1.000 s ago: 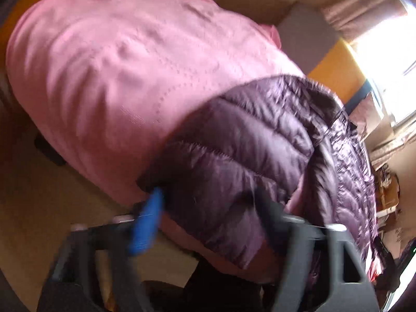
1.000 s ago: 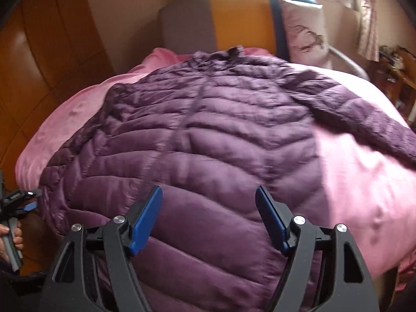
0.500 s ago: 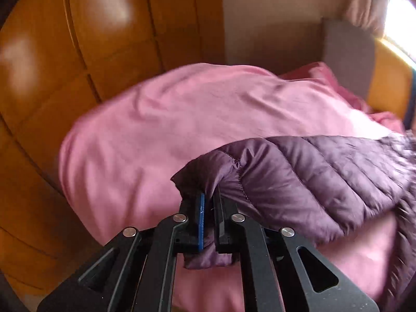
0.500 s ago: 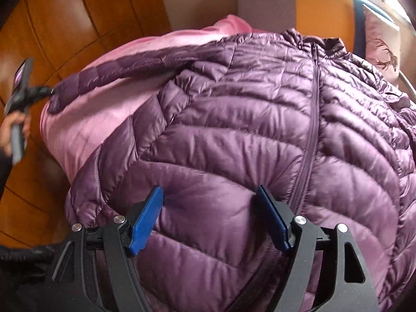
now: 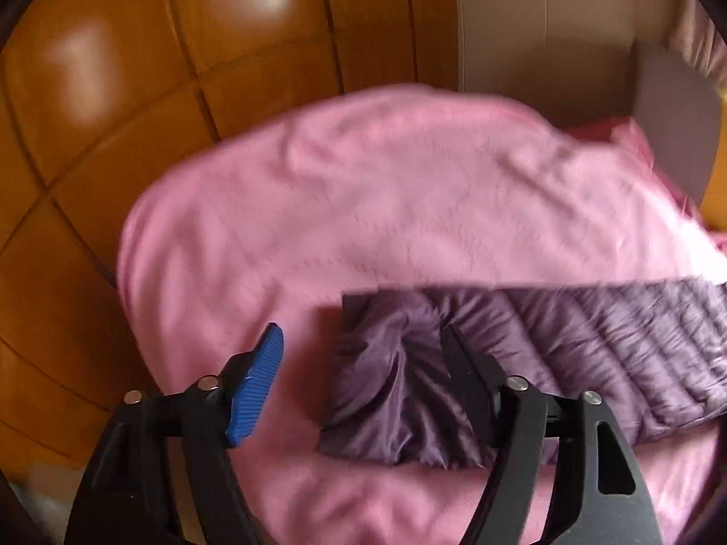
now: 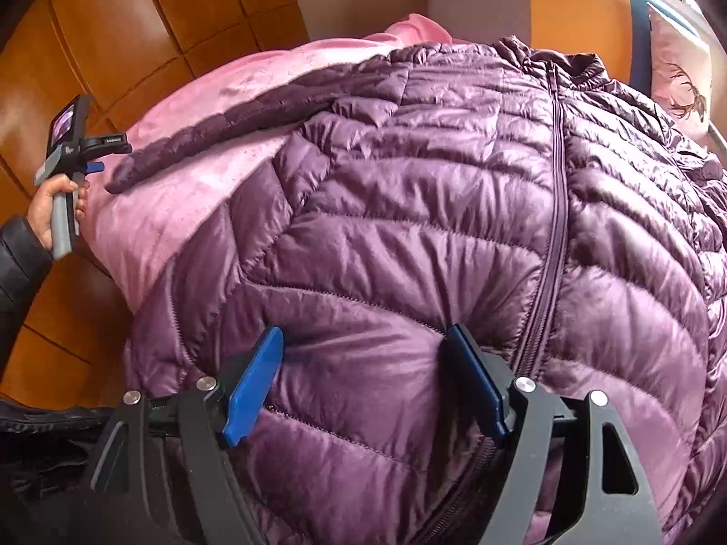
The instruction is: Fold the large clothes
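The jacket lies front-up, zip closed, spread on the pink bed cover, collar at the far end and hem nearest the right gripper. Its near-side sleeve runs out long and straight from the shoulder toward the bed's left edge, so the sleeve's long axis crosses the body's.

Left gripper: jaws apart, gripping nothing. The cuff sits between them, closer to the right-hand finger, resting on the cover. In the right wrist view this gripper is just beside the sleeve's end.

Right gripper: jaws apart, hovering low over the hem panel left of the zip; contact cannot be told.

Judgement: the left gripper is much the nearer to the sleeve, and the cuff lies straight ahead of its jaws. The next fold likely turns on carrying that cuff along the sleeve's axis, back across the body toward the zip.
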